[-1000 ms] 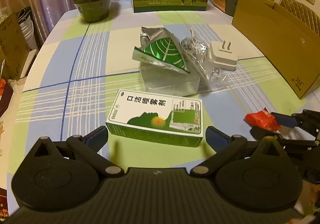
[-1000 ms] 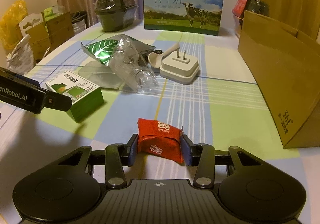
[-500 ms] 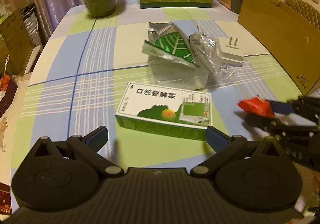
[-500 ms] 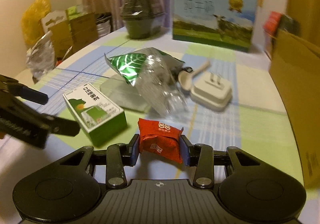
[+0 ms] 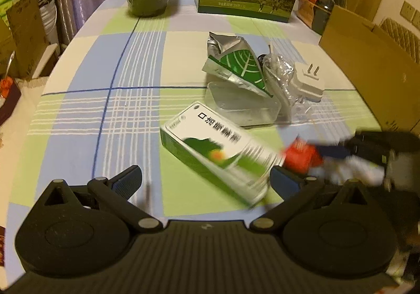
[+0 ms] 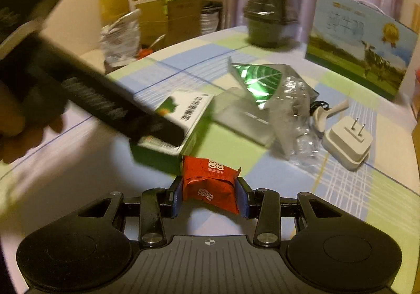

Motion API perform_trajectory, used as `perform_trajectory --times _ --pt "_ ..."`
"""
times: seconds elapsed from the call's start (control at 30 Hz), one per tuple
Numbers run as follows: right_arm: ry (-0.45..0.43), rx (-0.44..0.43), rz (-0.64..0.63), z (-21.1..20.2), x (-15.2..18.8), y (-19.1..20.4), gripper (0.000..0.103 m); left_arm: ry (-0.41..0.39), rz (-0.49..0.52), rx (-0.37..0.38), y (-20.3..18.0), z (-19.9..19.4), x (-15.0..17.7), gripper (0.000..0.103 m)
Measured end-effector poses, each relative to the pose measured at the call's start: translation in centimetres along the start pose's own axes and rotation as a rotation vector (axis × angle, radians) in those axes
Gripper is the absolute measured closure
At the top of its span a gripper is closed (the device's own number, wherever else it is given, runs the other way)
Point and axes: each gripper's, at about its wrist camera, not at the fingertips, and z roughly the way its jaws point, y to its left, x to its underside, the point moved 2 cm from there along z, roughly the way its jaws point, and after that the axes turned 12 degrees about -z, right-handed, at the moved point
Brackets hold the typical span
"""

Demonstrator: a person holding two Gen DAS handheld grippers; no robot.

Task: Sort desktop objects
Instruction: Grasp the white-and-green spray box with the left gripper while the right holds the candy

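Your biggest risk is a collision: your right gripper (image 6: 209, 198), pinching the red snack packet (image 6: 210, 183) between its pads, sits just beside your left gripper (image 5: 206, 179), whose jaws are spread wide with nothing between them over the green-and-white box (image 5: 218, 154) on the table (image 5: 78, 99). A bump could knock that packet loose. The cardboard box (image 5: 367, 68) hides its inside; the clear tray (image 5: 241, 107) looks empty.
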Motion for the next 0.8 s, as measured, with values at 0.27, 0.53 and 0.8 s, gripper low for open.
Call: perform_trajectory --times 0.27,0.53,0.8 --pt "0.044 0.116 0.186 -1.9 2.0 -2.4 0.065 -0.014 0.000 -0.016 -1.5 0.9 0.3 0.001" --pt "0.052 0.164 0.277 -5.0 3.9 -3.0 0.065 0.003 -0.030 -0.086 -1.8 2.0 1.3 0.045" --pt "0.069 0.239 0.354 -9.3 6.8 -1.8 0.065 0.019 0.077 -0.113 -4.7 -2.1 6.5 0.053"
